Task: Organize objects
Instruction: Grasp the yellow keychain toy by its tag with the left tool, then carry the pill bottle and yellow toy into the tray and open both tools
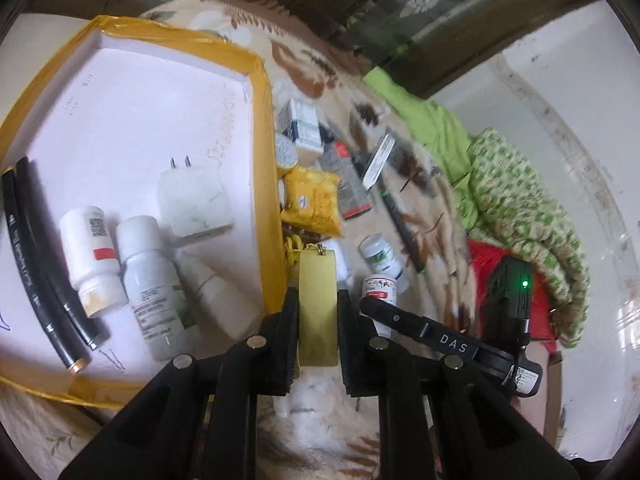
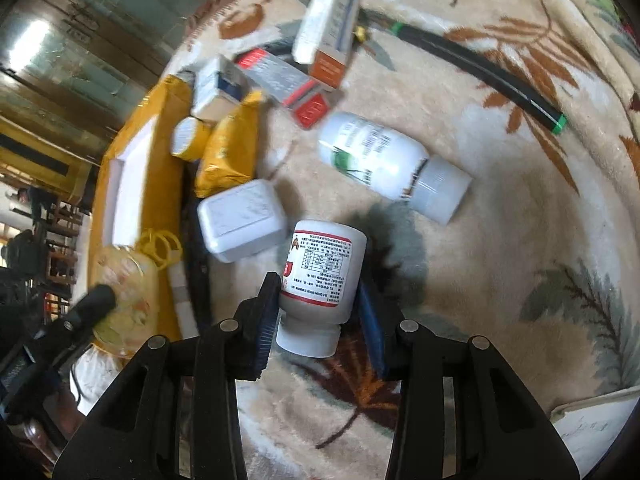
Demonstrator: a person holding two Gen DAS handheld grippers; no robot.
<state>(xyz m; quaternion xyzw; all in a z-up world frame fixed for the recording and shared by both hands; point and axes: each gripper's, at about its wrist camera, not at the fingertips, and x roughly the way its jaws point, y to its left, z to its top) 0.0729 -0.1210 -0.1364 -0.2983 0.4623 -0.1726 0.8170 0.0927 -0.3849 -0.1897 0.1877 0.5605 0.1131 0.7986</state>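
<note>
Objects: loose pile on a leaf-print blanket (image 2: 500,208), plus some already in a white tray with yellow-taped rim (image 1: 262,92)
Left gripper (image 1: 318,320): jaws narrowed onto a flat yellow tag (image 1: 318,300); both pads touching its sides, tag standing upright between them, small chain at its top end
Right gripper (image 2: 316,304): jaws part closed around a white pill bottle with red-edged label (image 2: 322,276); cap end toward the camera, base pointing away. Left pad touches the bottle; contact on the right pad is hidden
Tray, left of left jaws: white charger plug (image 1: 192,204), two white bottles (image 1: 94,256) (image 1: 150,280) lying side by side, two black tubes (image 1: 44,268) by the far left wall
Ahead of left jaws: yellow pouch (image 1: 314,204) just outside the tray rim, small cartons (image 1: 302,124) beyond it
Right of left jaws: right gripper's arm close alongside, marked DAS
Ahead of right jaws: larger white bottle with green label (image 2: 384,160) lying on its side, grey cap to the right
Ahead-left of right jaws: white rectangular adapter (image 2: 242,220), near the held bottle
Far ahead of right jaws: red-and-grey box (image 2: 280,80), white-orange carton (image 2: 328,28), long black tube with green ends (image 2: 480,68)
</note>
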